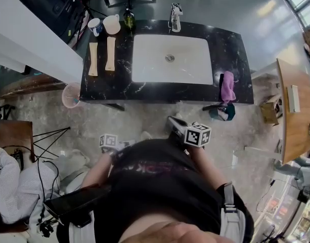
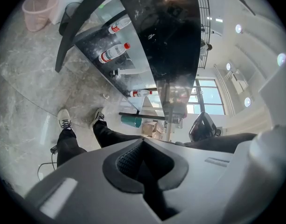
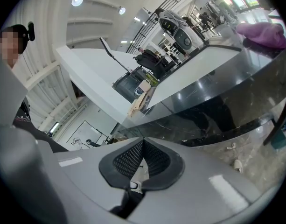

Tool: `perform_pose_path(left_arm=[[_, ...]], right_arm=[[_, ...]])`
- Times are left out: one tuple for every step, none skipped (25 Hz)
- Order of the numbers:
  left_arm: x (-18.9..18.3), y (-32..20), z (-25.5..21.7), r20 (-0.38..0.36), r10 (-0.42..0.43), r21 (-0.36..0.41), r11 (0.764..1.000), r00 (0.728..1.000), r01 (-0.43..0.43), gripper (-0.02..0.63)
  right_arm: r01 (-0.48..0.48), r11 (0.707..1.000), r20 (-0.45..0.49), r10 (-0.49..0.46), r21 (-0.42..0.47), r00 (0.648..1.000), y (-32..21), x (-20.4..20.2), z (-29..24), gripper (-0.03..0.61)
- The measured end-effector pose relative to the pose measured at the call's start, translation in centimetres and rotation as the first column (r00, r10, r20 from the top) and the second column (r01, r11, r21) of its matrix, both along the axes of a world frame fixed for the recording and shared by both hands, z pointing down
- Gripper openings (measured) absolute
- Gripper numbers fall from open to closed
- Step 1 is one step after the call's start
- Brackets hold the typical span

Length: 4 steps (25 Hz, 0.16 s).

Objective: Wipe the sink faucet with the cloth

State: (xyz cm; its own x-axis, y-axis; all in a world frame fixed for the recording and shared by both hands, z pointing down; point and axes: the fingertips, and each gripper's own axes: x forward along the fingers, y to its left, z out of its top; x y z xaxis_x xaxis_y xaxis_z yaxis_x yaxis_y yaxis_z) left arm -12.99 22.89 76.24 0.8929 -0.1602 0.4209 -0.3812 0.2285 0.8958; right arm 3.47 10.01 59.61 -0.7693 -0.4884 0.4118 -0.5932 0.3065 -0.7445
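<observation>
The faucet [image 1: 174, 18] stands at the far rim of the white sink [image 1: 144, 70], which is set in a black marble counter [image 1: 233, 59]. A purple cloth [image 1: 227, 86] lies on the counter's right end, draped over the near edge; the right gripper view shows the cloth [image 3: 261, 34] at the upper right. Both grippers are held close to the person's body, well short of the counter. My left gripper [image 2: 143, 141] is shut with nothing in it and looks at the floor and the counter's underside. My right gripper [image 3: 143, 141] is shut and empty too, facing the counter's front.
Two cups [image 1: 103, 24], a green bottle [image 1: 129, 18] and two beige brushes [image 1: 101, 56] sit on the counter's left part. A pink bin [image 1: 71, 95] stands at the left corner, a teal bin [image 1: 224, 112] below the cloth. A wooden table [image 1: 294, 110] is on the right.
</observation>
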Motion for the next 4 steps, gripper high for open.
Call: perform_pose_path(left_arm=[[-0.02, -0.03, 0.01, 0.000, 0.001, -0.001, 1.000, 1.000, -0.001, -0.008], [-0.05, -0.05, 0.03, 0.000, 0.001, -0.001, 1.000, 1.000, -0.001, -0.008], [-0.06, -0.06, 0.06, 0.001, 0.002, -0.001, 1.000, 1.000, -0.002, -0.008], [-0.08, -0.07, 0.08, 0.002, 0.002, -0.001, 1.000, 1.000, -0.002, -0.008]], right_arm=[[0.000, 1.000, -0.001, 0.000, 0.000, 1.000, -0.06, -0.05, 0.05, 0.011], [0.001, 1.000, -0.002, -0.001, 0.000, 1.000, -0.11, -0.08, 0.09, 0.011], [0.001, 1.000, -0.003, -0.001, 0.000, 1.000, -0.13, -0.10, 0.10, 0.011], [0.002, 1.000, -0.003, -0.002, 0.001, 1.000, -0.16, -0.11, 0.11, 0.011]])
